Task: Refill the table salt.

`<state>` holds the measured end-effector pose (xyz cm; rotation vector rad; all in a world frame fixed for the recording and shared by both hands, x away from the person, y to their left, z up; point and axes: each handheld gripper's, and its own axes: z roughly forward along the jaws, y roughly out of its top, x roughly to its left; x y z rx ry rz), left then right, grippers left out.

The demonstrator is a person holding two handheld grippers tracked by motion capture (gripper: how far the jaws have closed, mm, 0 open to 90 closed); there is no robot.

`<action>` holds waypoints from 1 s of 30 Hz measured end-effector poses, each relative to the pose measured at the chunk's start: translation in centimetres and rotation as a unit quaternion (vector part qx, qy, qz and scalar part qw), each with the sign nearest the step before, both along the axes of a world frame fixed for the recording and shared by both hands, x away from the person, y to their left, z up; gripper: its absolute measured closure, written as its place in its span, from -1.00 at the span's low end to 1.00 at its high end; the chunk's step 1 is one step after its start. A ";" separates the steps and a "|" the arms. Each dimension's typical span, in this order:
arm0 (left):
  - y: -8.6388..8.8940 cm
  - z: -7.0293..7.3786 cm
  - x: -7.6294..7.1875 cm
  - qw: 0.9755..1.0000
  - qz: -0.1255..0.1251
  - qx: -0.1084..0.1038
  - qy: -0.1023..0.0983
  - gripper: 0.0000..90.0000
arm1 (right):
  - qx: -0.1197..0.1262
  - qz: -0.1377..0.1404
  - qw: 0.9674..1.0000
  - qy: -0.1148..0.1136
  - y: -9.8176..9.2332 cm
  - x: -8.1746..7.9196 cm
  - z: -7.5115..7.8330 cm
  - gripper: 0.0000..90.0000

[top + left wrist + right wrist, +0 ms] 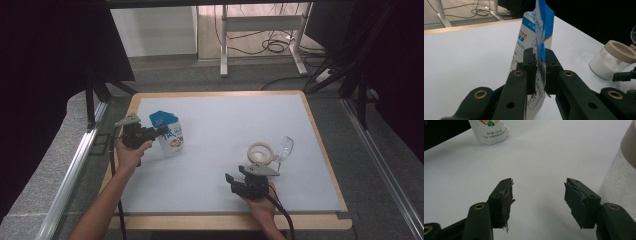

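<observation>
A white pouch (pixel 172 137) with a blue top stands upright at the table's left. My left gripper (pixel 161 131) reaches it from the left and is shut on its side edge. In the left gripper view the two pads (pixel 530 62) press the pouch (pixel 529 25) between them, just below the blue top. My right gripper (pixel 236 172) rests near the front right of the table, open, with nothing between its jaws (pixel 537 187). A clear jar (pixel 260 152) with a beige lid and white powder inside stands just beyond it, at the right edge of the right gripper view (pixel 619 177).
A clear plastic scoop (pixel 285 146) lies against the jar's right side. The white table top (pixel 240 115) has a wooden rim. Metal rails run along both sides, and a desk frame with cables stands on the floor behind.
</observation>
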<state>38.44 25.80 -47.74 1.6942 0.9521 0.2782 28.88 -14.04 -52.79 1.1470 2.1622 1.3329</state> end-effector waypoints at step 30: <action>-0.9 -1.1 -1.1 1.000 -0.010 0.008 0.025 -0.16 | 0.002 -0.005 1.000 -0.003 -0.5 0.1 0.2 -0.12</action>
